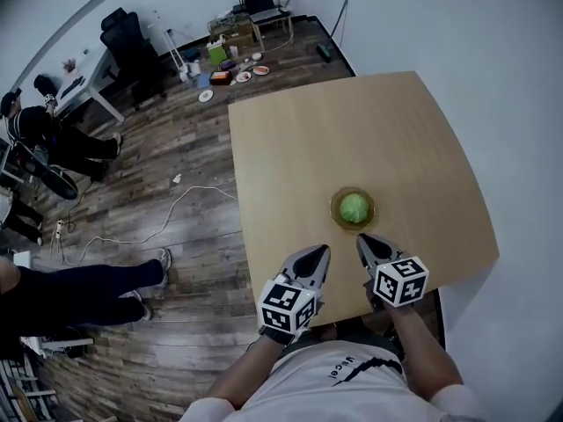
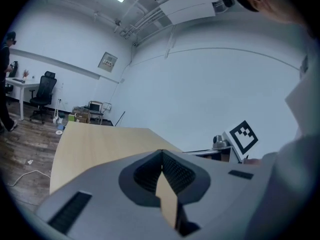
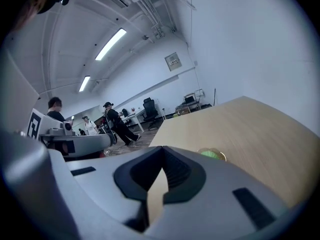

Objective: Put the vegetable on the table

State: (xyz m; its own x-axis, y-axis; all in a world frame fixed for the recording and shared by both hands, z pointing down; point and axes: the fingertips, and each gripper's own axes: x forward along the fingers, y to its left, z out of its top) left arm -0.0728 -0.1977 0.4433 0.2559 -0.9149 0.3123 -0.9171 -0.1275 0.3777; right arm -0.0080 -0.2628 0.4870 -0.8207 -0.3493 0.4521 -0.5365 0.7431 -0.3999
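A dark wood-plank floor spreads away to the left, with a black office chair by the far wall, a loose white cable trailing across the boards, and someone's dark-trousered legs stretched out at the left. The pale wooden tabletop fills the middle of the room, its right edge close to the white wall. The person in a white shirt stands at its near edge with both arms forward. The left gripper hangs over the near edge of the tabletop; its jaws are brought together at the tips and hold nothing. The right gripper sits just beside it, also over the near edge, with its jaws likewise pressed together and empty. Each carries its cube of black-and-white square markers behind the jaws. Just beyond the two tips, near the near edge and roughly midway between the left and right edges, stands a small round dish with a brownish-gold rim. The green vegetable, round and leafy-looking, lies inside that dish, apart from both grippers, with the right one pointing closer to it.
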